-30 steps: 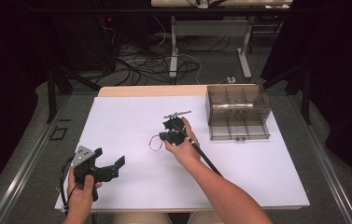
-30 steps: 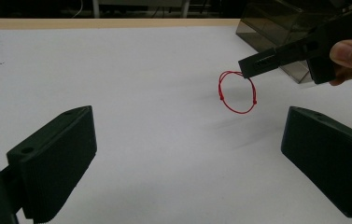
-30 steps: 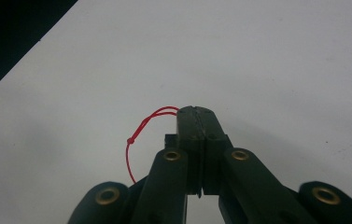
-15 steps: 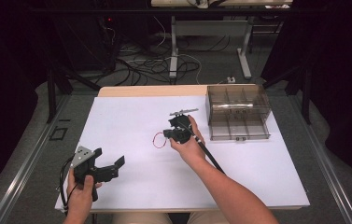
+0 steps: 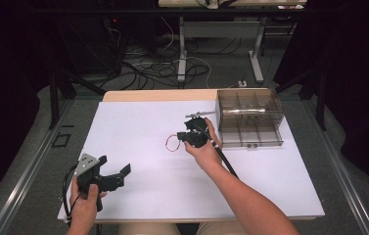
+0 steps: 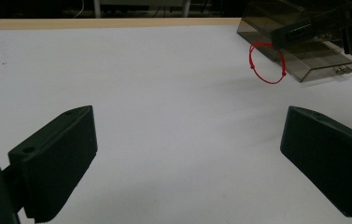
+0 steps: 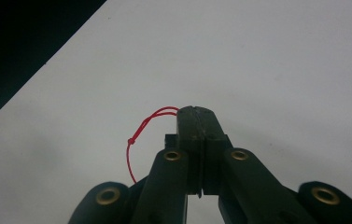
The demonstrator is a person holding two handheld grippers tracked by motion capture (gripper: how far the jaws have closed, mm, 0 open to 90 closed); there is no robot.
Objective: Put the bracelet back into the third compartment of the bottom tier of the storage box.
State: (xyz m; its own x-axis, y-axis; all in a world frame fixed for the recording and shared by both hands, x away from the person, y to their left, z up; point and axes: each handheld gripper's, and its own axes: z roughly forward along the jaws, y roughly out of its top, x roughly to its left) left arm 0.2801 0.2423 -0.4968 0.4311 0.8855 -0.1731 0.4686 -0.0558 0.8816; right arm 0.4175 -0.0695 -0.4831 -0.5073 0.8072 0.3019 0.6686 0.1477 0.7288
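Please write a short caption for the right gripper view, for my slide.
Right gripper, jaws shut, holding a red string loop above the white table.

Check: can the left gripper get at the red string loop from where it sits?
Probably yes. The left gripper is open, with bare white table between it and the red string loop. But the right gripper is shut on that loop, holding it off the table.
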